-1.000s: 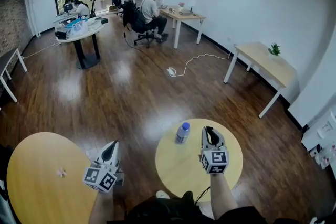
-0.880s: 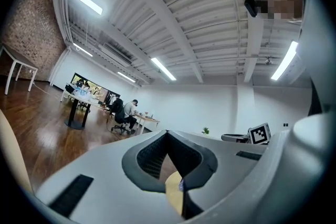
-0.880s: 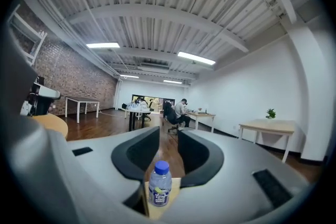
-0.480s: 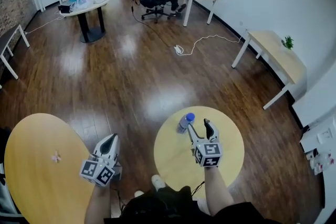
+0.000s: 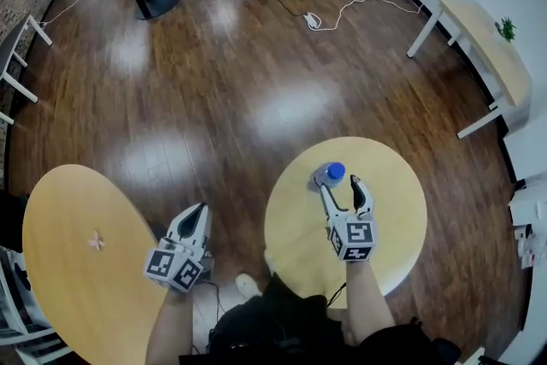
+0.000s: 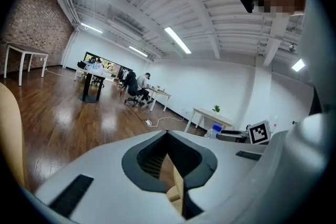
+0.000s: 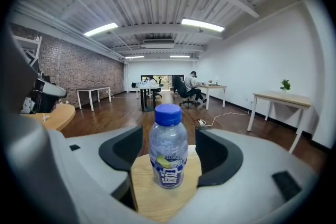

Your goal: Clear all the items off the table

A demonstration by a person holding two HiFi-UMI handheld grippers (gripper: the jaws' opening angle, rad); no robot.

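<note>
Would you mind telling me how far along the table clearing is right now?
Nothing looks cleared yet: the water bottle stands upright on the small round table, and a small pink item lies on the other round table. In hand: the right gripper has its jaws opening with the bottle between them, not gripped; the left gripper is shut and empty. Left: taking both items off.

A small clear plastic bottle [image 5: 328, 176] with a blue cap [image 7: 168, 114] and a blue-and-white label [image 7: 168, 174] stands upright on the round light-wood surface [image 5: 395, 188], near its far edge. A tiny pink item [image 5: 96, 242], too small to identify, lies on the other round surface [image 5: 60, 286].
</note>
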